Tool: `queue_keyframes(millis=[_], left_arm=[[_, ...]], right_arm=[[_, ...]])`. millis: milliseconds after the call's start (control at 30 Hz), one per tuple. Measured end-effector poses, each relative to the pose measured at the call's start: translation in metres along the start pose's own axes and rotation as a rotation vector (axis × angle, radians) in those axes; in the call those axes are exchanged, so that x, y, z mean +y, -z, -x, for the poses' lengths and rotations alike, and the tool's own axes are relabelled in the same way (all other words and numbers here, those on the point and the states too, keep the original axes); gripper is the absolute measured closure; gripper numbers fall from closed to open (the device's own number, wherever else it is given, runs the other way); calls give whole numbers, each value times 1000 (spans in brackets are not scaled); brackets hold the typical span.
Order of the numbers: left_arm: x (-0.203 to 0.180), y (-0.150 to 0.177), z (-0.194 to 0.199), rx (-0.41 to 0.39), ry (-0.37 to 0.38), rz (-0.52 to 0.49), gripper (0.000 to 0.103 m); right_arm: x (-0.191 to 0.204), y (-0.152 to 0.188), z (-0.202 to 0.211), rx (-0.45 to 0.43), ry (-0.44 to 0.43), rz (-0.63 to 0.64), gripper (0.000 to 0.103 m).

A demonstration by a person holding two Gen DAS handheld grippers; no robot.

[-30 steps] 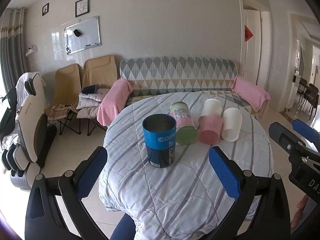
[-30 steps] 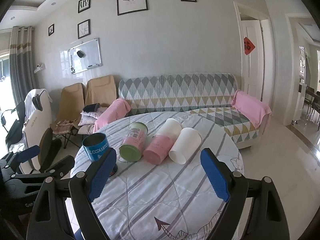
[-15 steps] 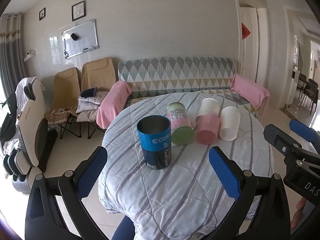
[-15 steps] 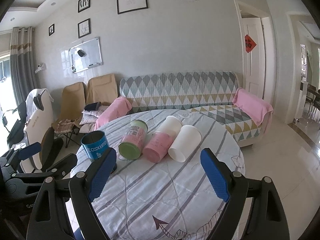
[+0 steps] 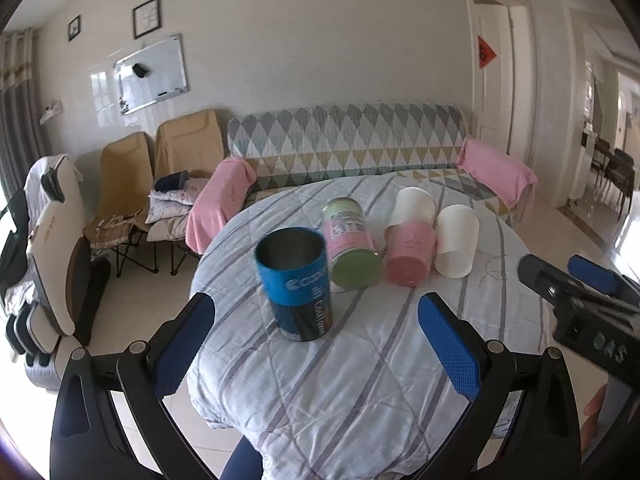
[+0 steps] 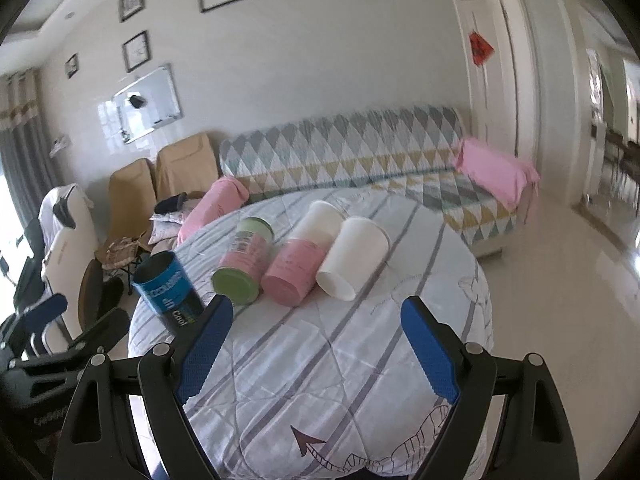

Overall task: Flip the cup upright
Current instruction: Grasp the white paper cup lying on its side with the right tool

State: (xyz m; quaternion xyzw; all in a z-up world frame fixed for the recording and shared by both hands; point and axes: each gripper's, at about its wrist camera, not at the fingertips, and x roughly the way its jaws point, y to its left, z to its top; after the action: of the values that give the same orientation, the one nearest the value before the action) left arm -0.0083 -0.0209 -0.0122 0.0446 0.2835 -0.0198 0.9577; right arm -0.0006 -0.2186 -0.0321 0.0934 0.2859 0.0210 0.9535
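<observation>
A blue cup [image 5: 295, 287] stands upright on the round cloth-covered table [image 5: 360, 380]; it also shows in the right wrist view [image 6: 166, 288]. Three cups lie on their sides behind it: a green-and-pink one [image 5: 351, 248] [image 6: 244, 262], a pink-and-white one [image 5: 411, 246] [image 6: 304, 258] and a white one [image 5: 457, 246] [image 6: 354, 256]. My left gripper [image 5: 316, 344] is open and empty, just short of the blue cup. My right gripper [image 6: 320, 350] is open and empty, above the table in front of the lying cups.
A patterned sofa [image 5: 348, 148] with pink towels stands behind the table. Folding chairs [image 5: 160, 168] and a massage chair [image 5: 52, 248] stand at the left. A door [image 5: 496, 72] is at the right. The right gripper body [image 5: 580, 316] shows at the right edge of the left wrist view.
The left gripper has drifted a little right and tilted, so the blue cup sits further left in its view. The right gripper has tilted and moved in closer over the table.
</observation>
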Motion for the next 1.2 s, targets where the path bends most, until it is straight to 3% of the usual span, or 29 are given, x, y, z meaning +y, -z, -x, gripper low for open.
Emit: queue_keyframes(millis=[233, 500, 733, 1133, 1200], left_arm=[[-28, -23, -24, -3, 0, -64, 0], [-64, -55, -90, 94, -52, -172, 0], [-85, -73, -124, 111, -72, -238, 0], [-98, -78, -147, 116, -73, -295, 0], [-98, -78, -148, 117, -68, -292, 0]], right_arm=[[-32, -17, -41, 107, -54, -199, 16], [-58, -28, -104, 235, -124, -352, 16], [-86, -34, -158, 317, -159, -464, 16], [-105, -30, -208, 380, -265, -541, 16], [-106, -29, -210, 363, -288, -542, 24]])
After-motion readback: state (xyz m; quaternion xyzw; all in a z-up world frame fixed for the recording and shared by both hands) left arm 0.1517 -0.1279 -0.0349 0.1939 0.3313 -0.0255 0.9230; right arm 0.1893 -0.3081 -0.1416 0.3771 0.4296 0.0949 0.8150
